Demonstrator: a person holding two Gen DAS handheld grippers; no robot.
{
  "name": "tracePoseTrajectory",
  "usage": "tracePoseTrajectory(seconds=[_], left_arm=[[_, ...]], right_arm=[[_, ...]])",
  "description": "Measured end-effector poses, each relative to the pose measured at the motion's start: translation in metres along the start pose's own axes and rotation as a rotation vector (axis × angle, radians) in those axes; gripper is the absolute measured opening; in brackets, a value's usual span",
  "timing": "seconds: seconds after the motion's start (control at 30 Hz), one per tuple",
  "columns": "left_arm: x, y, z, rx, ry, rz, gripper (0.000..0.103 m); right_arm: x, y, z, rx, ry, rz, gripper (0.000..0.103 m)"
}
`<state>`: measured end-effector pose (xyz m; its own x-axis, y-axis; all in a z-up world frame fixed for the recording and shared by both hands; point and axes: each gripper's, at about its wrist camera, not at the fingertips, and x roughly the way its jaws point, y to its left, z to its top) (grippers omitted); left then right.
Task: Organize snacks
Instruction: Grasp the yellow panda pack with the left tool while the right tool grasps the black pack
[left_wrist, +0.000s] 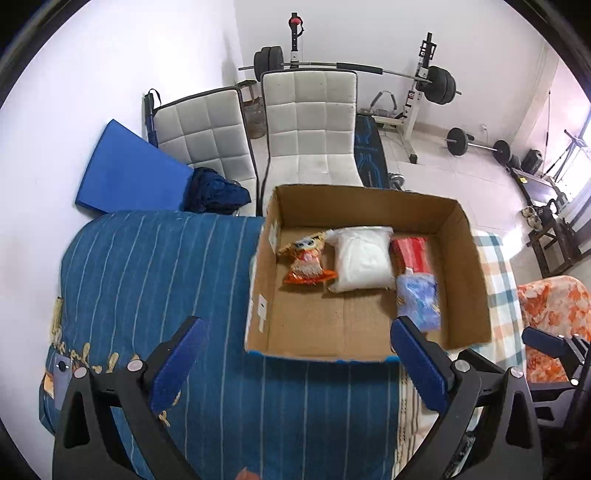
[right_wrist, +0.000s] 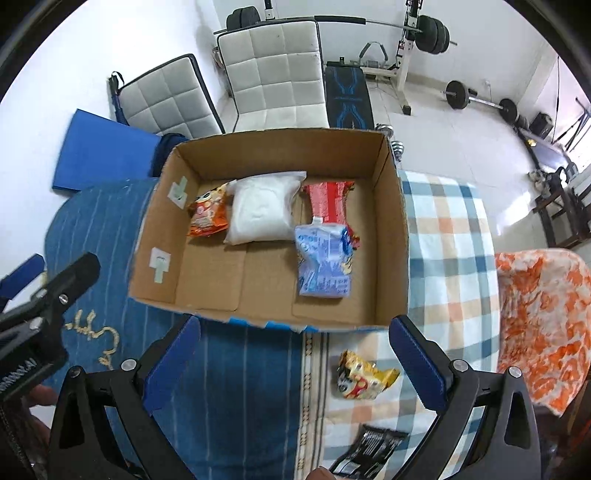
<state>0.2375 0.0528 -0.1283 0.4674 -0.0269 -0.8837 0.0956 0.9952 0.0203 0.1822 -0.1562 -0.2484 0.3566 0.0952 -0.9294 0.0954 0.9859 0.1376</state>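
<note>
Cardboard box, four snack packets inside, ahead of both empty, wide-open tongs: left gripper, right gripper.

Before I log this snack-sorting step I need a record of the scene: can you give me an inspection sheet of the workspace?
Surface: bed under a blue striped cover and a checked blanket.
Job's things: cardboard box holds an orange packet, white bag, red packet and blue packet, which overlaps the red one; yellow packet and black packet lie outside it on the blanket.
Clutter: phone at the cover's edge.
Grippers: left gripper open, empty; right gripper open, empty.
Cables: nothing seen.
Surroundings: two white chairs, blue mat, barbell rack.
</note>
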Motion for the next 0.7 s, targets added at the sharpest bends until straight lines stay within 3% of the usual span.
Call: tracePoseTrajectory(seconds=[0.13,0.3,0.47,0.7], left_arm=[[-0.003,-0.011,-0.019,0.026,0.019,0.020,0.103],[0.016,-0.036,-0.065,0.053,0.135,-0.005,0.103],[0.047,-0.065,-0.115,0.082,0.269,-0.025,0.103],[0.090,-0.103,-0.178,0.166,0.439,0.017,0.103]], right_arm=[[-0.007,-0.021,-0.024,0.069,0.028,0.044,0.103],[0.004,-0.069,-0.071,0.166,0.113,0.021,0.103],[0.042,-0.122,-0.140,0.300,0.256,-0.048,0.103],[0.120,-0.155,-0.231,0.477,0.454,-0.033,0.103]])
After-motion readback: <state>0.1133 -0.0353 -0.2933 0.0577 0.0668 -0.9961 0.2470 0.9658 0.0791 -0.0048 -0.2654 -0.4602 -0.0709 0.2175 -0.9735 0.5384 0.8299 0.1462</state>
